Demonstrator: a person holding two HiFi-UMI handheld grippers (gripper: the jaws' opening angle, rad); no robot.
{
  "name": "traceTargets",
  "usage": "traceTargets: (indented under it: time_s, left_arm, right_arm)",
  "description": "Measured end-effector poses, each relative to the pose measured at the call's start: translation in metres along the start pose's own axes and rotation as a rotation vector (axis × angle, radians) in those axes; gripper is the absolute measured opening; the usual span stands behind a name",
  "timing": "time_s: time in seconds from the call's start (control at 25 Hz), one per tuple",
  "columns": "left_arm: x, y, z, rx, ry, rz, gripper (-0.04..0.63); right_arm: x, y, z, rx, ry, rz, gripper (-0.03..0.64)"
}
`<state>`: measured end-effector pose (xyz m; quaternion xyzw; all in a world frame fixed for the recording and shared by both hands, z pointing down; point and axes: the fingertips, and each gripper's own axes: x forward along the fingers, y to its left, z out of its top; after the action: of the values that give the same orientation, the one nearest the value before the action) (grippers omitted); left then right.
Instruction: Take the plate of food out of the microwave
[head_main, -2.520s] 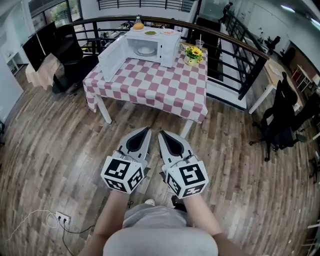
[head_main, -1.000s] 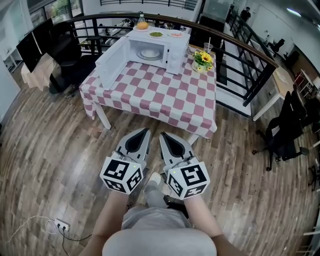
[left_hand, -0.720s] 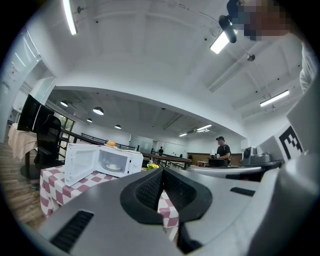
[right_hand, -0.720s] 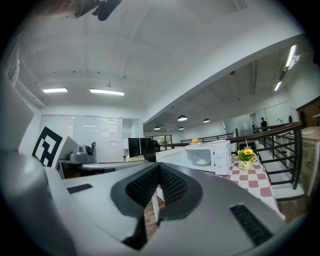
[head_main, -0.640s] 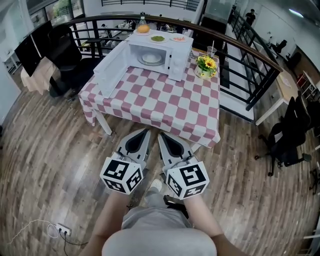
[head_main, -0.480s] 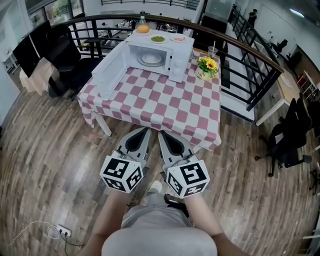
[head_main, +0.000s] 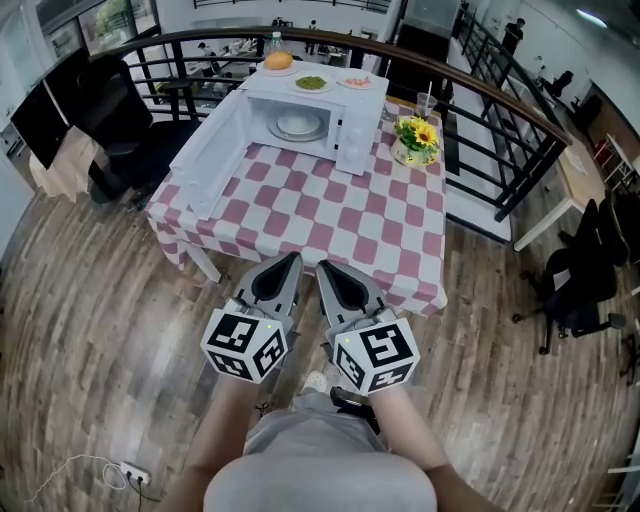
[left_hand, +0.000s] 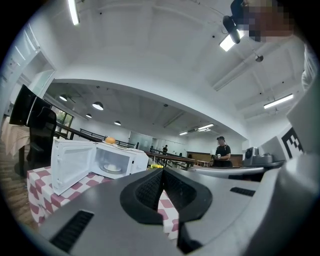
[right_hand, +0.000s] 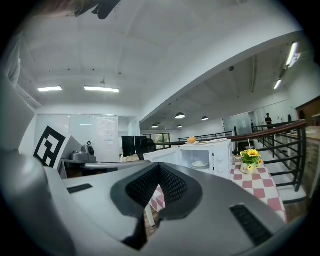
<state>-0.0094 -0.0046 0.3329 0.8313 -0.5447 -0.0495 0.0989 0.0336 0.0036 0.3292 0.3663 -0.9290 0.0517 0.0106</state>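
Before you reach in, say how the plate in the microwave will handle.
The plate looks like white glazed ware: probably rigid, breakable, slick at the rim. Food is mounded on it, so tilting it out of the microwave could let that slide.

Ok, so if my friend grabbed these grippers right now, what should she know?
Left gripper: shut, empty, pointing level toward the table.
Right gripper: shut, empty, close beside the left one.
Microwave: at the table's far end, with its door swung wide open.
Plate of food: inside the microwave, untouched.
Done: the door is open.
Left: step up to the table, open the jaws, grip the plate's rim, draw it out level and probably set it on the checked cloth.
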Motion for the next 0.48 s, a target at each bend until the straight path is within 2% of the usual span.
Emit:
traceTargets:
  time_s: [0.48]
  left_arm:
    - [0.039, 0.034, 0.003, 0.013, 0.009, -0.008, 0.0]
  right_arm:
    - [0.053, -0.026, 0.002, 0.027, -0.014, -0.012, 0.023]
